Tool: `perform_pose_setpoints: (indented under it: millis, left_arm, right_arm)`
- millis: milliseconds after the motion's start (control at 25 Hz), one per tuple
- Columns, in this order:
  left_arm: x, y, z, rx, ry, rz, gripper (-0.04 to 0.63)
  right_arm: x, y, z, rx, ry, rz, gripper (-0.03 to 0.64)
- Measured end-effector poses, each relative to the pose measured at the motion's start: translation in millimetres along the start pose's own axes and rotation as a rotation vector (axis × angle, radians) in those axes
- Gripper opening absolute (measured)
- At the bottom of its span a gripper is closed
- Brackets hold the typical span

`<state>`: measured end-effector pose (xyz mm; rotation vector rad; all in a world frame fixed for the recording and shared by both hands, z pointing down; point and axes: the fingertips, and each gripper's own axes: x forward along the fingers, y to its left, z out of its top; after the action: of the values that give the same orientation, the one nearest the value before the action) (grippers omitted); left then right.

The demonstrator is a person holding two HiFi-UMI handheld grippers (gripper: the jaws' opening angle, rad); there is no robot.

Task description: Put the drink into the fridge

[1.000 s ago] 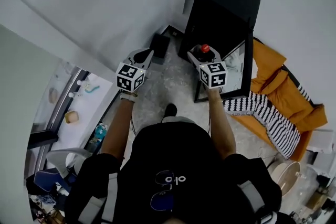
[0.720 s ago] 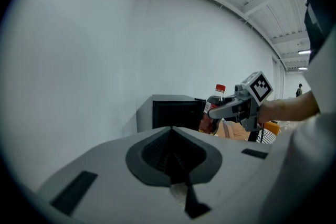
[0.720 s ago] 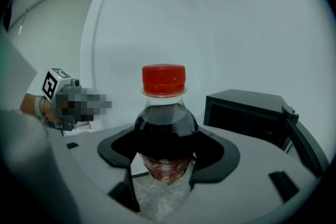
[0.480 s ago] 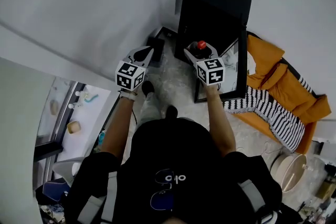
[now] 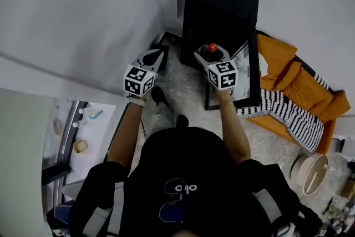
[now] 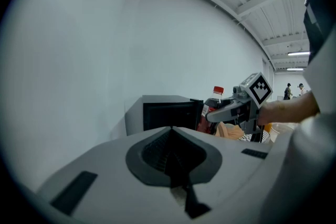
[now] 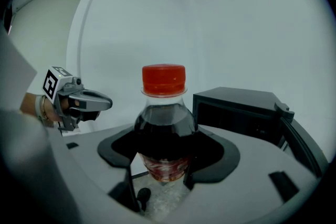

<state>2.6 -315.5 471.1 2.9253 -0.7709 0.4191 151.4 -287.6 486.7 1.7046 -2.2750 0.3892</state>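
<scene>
Jaws of your right gripper (image 5: pixel 204 57) pinch the red-capped cola bottle (image 7: pixel 164 128), left gripper (image 6: pixel 170 160) closed empty; clipping the black fridge door (image 5: pixel 252 70) could dislodge it.

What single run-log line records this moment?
stage: drink held before fridge | right gripper: shut on drink bottle, upright | left gripper: shut, empty | fridge door: open | bottle: not yet inside

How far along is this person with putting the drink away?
Done: the fridge door stands open, and the right tool grips the drink bottle. In hand: bottle held before the fridge. Left: set it inside, release. The left tool is shut, empty.
</scene>
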Motion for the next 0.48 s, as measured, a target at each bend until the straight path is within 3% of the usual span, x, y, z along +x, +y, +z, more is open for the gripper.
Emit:
perform_pose_setpoints:
  millis: [480]
  left_arm:
    - [40, 20, -9, -0.010, 0.034, -0.075, 0.008]
  right_arm:
    - [36, -34, -15, 0.045, 0.056, -0.052, 0.311]
